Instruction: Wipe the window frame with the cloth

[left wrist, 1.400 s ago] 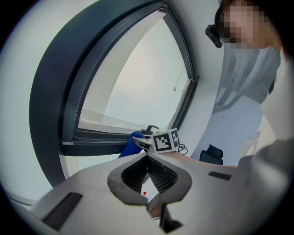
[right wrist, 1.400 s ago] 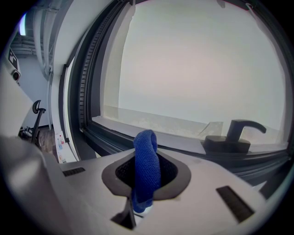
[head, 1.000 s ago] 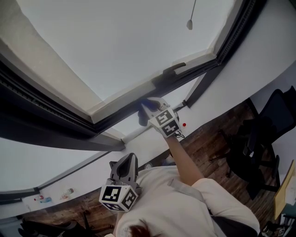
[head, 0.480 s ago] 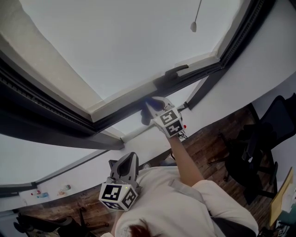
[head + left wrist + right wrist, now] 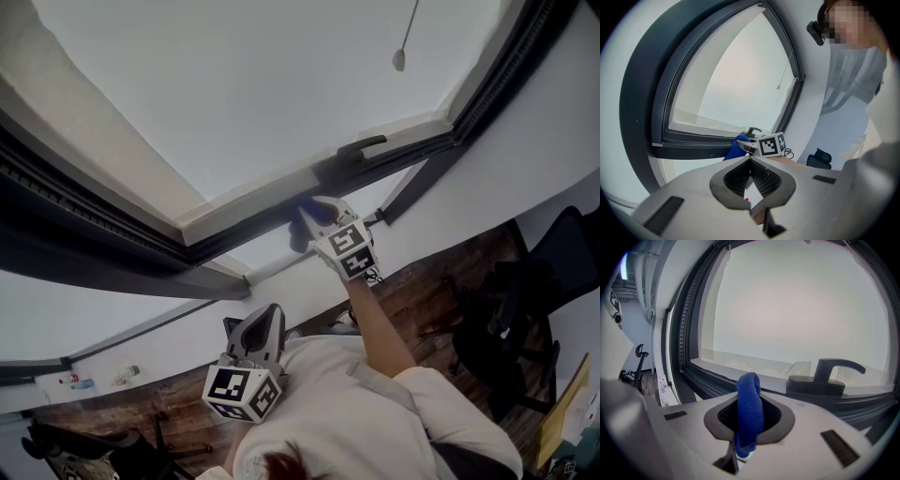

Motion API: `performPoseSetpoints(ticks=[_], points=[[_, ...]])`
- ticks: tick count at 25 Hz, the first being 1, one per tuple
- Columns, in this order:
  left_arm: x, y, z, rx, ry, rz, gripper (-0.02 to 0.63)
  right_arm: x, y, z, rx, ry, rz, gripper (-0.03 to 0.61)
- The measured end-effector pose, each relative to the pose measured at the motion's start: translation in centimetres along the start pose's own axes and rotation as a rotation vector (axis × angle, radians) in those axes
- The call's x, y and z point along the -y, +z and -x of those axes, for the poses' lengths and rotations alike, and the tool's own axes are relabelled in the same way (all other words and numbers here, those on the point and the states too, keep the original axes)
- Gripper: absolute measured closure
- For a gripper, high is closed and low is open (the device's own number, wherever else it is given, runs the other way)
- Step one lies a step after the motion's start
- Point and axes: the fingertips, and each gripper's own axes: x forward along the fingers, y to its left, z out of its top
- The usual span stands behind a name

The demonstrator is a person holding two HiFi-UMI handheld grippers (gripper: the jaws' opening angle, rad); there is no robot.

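Cloth (image 5: 749,404): blue, centre of the head view, up against the dark lower rail
Window frame (image 5: 239,239): dark, running diagonally; handle (image 5: 361,147) just right of the cloth
Right claw (image 5: 312,217): clamped on the cloth
Left claw (image 5: 750,161): closed, empty, low at bottom centre

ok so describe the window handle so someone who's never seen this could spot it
Start at the big pale window and drop to the dark frame along its lower edge. The handle sits on that frame just right of the blue cloth pinched in the right tongs; it is the only bent black lever there.
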Motion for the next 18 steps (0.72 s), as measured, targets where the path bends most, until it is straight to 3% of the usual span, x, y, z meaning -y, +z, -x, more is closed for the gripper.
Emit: performPoseSetpoints(ticks=[18], points=[[2.9,0.5,-3.1,-0.024,0.002,-0.017,0.609,3.6,-0.6,1.3,0.015,0.018,-0.017,0.529]])
